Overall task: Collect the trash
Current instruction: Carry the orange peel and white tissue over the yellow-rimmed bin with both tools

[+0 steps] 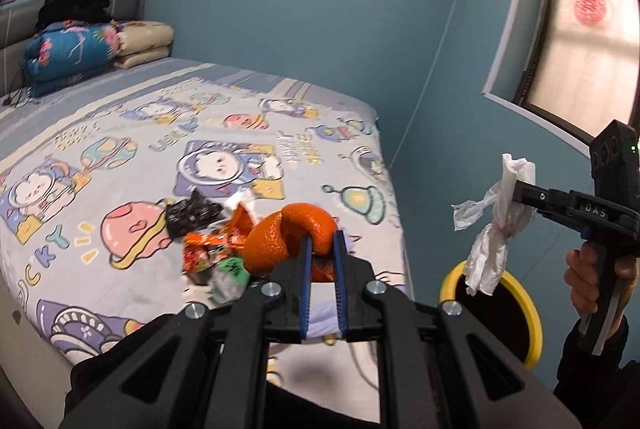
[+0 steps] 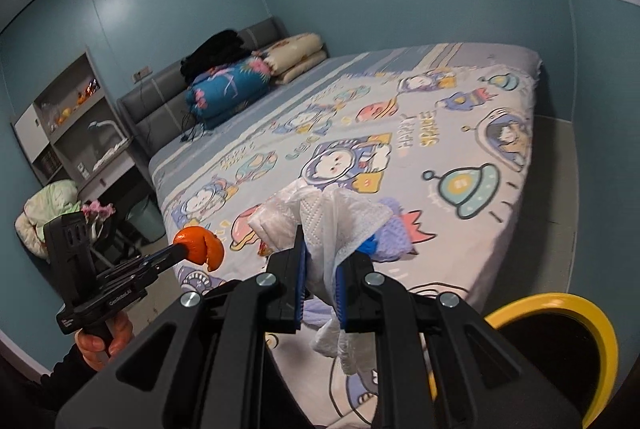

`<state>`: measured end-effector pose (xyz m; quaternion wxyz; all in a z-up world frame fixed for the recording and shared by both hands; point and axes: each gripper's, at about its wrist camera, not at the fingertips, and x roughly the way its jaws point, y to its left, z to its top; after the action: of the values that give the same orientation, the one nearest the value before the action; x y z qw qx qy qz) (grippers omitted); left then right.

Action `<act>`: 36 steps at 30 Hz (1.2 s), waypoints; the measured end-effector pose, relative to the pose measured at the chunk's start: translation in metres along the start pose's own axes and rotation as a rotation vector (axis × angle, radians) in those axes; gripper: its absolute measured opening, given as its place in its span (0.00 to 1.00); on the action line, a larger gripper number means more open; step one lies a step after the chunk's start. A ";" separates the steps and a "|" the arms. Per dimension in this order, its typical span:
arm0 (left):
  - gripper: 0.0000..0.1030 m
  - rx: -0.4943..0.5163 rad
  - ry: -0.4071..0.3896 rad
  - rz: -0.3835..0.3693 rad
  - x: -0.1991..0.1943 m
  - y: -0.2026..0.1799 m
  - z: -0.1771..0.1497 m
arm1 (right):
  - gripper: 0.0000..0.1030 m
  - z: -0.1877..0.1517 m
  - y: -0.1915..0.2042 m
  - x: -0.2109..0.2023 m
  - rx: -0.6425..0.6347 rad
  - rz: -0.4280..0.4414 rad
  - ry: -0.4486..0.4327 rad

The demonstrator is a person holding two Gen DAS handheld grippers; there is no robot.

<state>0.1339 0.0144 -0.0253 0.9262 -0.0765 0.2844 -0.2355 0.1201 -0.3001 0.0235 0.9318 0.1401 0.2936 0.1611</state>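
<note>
My left gripper [image 1: 322,241] is shut on a curled orange peel [image 1: 288,233], held above the bed's near edge; the same peel [image 2: 200,247] shows at the tip of that gripper [image 2: 182,251] in the right wrist view. My right gripper [image 2: 320,253] is shut on a crumpled white tissue [image 2: 332,221], which hangs from it over the yellow-rimmed bin [image 1: 532,309] in the left wrist view, where the tissue [image 1: 492,229] dangles from the gripper [image 1: 516,195]. On the bed lie an orange snack wrapper [image 1: 204,249], a green wrapper [image 1: 228,271] and a black plastic scrap [image 1: 192,215].
The bed [image 1: 160,133] with a cartoon space sheet fills the left and middle. Folded quilts [image 1: 72,49] are stacked at the headboard. The bin [image 2: 560,333] stands on the floor at the bed's foot corner. A window [image 1: 580,41] is in the right wall; shelves [image 2: 76,125] stand beside the bed.
</note>
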 end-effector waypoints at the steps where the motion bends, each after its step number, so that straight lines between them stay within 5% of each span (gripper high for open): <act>1: 0.09 0.015 -0.005 -0.009 -0.001 -0.009 0.002 | 0.11 -0.001 -0.004 -0.008 0.008 -0.011 -0.014; 18: 0.09 0.138 0.016 -0.174 0.022 -0.107 0.011 | 0.11 -0.015 -0.055 -0.096 0.107 -0.238 -0.156; 36: 0.09 0.259 0.161 -0.316 0.083 -0.190 -0.020 | 0.12 -0.027 -0.101 -0.110 0.213 -0.349 -0.148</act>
<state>0.1082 -0.1922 -0.0303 0.8543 0.0186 0.3092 -0.4175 0.0405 -0.4295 0.0218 0.9444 0.1963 0.2597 -0.0454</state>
